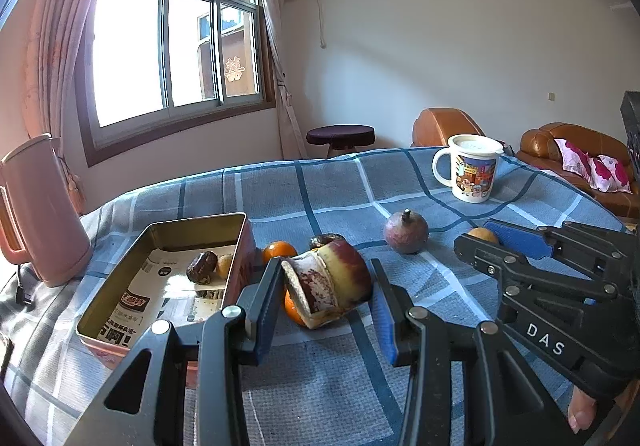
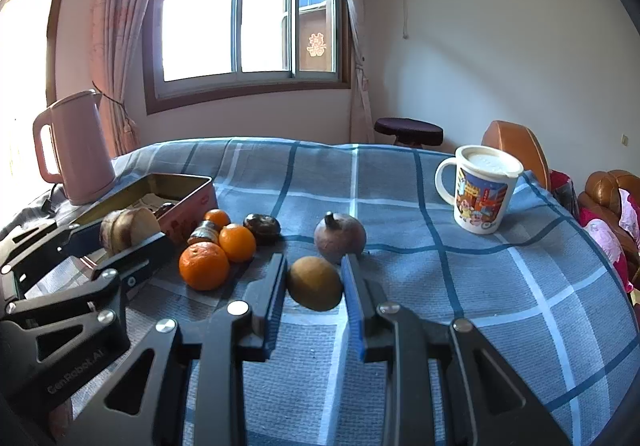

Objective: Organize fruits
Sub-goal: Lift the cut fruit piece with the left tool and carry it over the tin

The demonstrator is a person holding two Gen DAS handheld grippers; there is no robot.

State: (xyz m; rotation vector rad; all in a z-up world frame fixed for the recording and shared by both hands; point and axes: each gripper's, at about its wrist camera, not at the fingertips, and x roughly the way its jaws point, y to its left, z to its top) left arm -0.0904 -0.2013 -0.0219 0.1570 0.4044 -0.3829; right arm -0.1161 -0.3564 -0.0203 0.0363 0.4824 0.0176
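Holding a cut red fruit piece (image 1: 326, 282) in its fingers, the left gripper (image 1: 326, 290) sits just right of the tin (image 1: 120, 286) at lower left; the right gripper (image 2: 314, 282) clamps a brown fruit (image 2: 315, 283), farther off.

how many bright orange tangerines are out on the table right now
3. The largest tangerine lies nearest the camera, a second tangerine touches it behind, and a third tangerine sits farther back beside the tin. More may be hidden behind the fruit held in the left tongs.
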